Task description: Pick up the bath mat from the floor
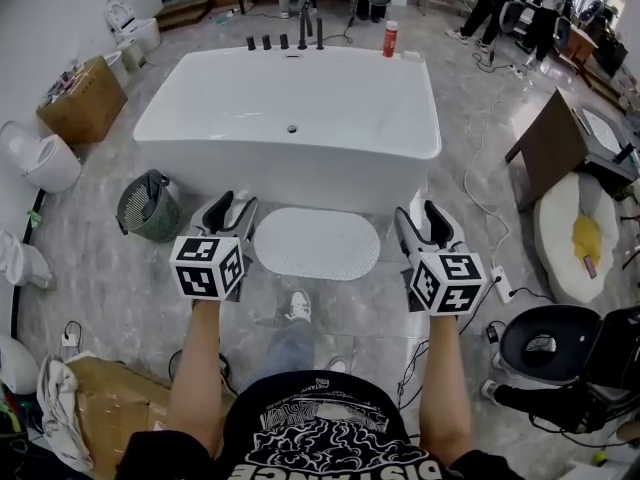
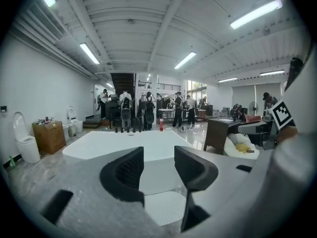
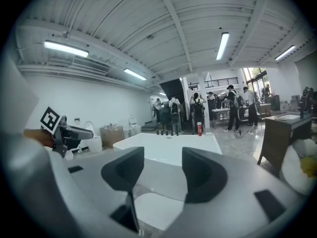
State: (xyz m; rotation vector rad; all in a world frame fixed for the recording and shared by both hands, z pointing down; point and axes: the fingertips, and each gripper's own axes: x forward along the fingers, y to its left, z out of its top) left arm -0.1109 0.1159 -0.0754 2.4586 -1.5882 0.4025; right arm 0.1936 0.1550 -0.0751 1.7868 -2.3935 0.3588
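Bath mat [image 1: 317, 243], white and oval, lies apparently flat on the floor [image 1: 110, 278] at frame center, just below the bathtub [image 1: 300, 163]. Left gripper [image 1: 232, 208] and right gripper [image 1: 425, 216] flank it, jaws moderately apart, empty.

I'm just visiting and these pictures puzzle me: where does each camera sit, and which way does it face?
Head view: on the person's head, facing steeply down at bath mat and bathtub; shows forearms, shoe, left gripper, right gripper.
Left gripper view: on the left gripper, facing along its open jaws toward the bathtub; right gripper at right edge.
Right gripper view: on the right gripper, facing likewise; left gripper at left edge.
Shared: bath mat and bathtub.
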